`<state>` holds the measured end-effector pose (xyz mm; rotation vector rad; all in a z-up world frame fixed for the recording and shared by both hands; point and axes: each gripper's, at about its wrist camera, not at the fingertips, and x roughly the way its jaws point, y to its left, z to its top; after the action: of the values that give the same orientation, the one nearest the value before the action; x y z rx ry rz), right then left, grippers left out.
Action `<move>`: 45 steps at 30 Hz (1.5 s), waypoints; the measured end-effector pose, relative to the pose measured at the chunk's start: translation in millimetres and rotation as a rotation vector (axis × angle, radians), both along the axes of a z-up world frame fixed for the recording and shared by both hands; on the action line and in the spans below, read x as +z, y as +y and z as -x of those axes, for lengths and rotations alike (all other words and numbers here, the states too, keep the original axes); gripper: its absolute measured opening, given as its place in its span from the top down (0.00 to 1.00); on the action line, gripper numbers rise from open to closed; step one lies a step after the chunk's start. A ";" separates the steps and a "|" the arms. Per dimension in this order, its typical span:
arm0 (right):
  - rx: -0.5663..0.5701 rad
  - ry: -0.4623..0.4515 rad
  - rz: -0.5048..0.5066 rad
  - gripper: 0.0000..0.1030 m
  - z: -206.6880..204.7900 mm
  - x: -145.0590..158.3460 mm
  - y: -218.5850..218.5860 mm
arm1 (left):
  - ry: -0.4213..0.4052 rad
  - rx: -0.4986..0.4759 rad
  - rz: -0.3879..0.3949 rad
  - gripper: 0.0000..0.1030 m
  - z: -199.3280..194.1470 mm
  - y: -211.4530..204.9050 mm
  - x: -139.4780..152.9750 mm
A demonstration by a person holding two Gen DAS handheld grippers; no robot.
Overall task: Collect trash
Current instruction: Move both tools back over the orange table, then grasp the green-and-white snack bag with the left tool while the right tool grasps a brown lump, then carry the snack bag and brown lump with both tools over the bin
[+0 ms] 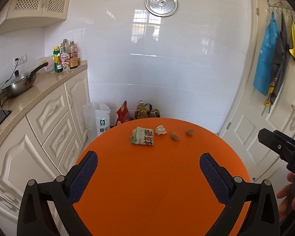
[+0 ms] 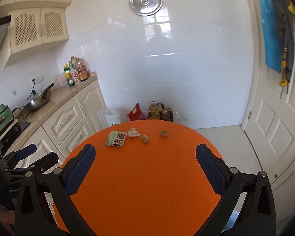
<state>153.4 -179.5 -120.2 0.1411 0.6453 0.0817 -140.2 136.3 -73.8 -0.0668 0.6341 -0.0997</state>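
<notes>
Sitting on orange table (image 1: 147,177): wrapper (image 1: 142,136), 3 scraps, nothing blocking.

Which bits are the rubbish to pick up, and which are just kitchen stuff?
Rubbish, on the orange table:
snack wrapper
crumpled paper
two brown lumps

Just lying about:
wok
sauce bottles
blue apron

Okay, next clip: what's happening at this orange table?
A person holds two grippers over the round orange table. The left gripper and right gripper are both open and empty. At the far edge lie a crumpled food wrapper, a white paper wad and two brown scraps. Nothing has been picked up yet.
</notes>
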 end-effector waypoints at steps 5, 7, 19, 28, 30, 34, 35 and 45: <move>0.036 0.057 0.010 0.00 -45.5 -27.6 14.4 | 0.047 0.015 -0.003 0.01 -65.8 -20.8 -15.9; 0.053 0.085 0.011 0.00 -67.2 -41.5 18.1 | 0.077 0.013 -0.001 0.01 -96.1 -30.9 -27.6; 0.096 0.278 -0.027 0.00 -192.6 -148.1 13.5 | 0.262 -0.033 -0.049 0.01 -287.0 -100.0 -118.1; 0.118 0.360 -0.059 0.25 -234.6 -201.3 12.5 | 0.323 -0.036 -0.100 0.03 -390.8 -124.5 -175.0; 0.113 0.363 -0.060 0.35 -238.1 -206.1 13.9 | 0.325 -0.039 -0.104 0.11 -398.7 -128.2 -178.0; 0.113 0.361 0.003 0.49 -242.0 -213.1 21.2 | 0.303 -0.042 -0.106 0.29 -411.0 -136.7 -177.7; 0.112 0.362 0.036 0.55 -242.0 -213.3 24.2 | 0.300 -0.044 -0.104 0.31 -410.4 -138.2 -177.2; 0.134 0.350 0.058 0.74 -225.6 -208.5 27.2 | 0.308 -0.057 -0.017 0.32 -418.7 -135.8 -177.6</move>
<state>379.0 -152.4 -328.6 0.0552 1.0054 0.1699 278.5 0.5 -251.4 -0.0483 0.9450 -0.1403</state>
